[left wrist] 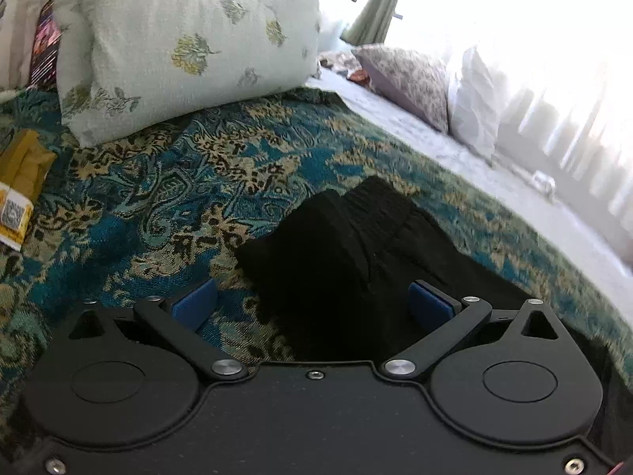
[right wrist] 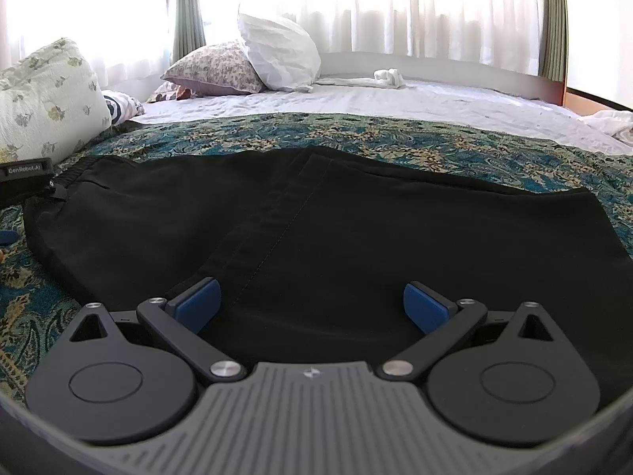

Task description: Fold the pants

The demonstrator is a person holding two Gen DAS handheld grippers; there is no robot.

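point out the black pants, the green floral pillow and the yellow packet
black fabric pants (right wrist: 356,229), right wrist view, flat middle panel
pale green floral pillow (left wrist: 186,39), left wrist view, front face
yellow paper packet (left wrist: 19,182), left wrist view, middle

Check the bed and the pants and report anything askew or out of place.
The black pants lie mostly flat on the patterned bedspread, but the waistband end is bunched into a raised hump instead of lying flat. Both the left gripper and the right gripper are open, holding nothing.
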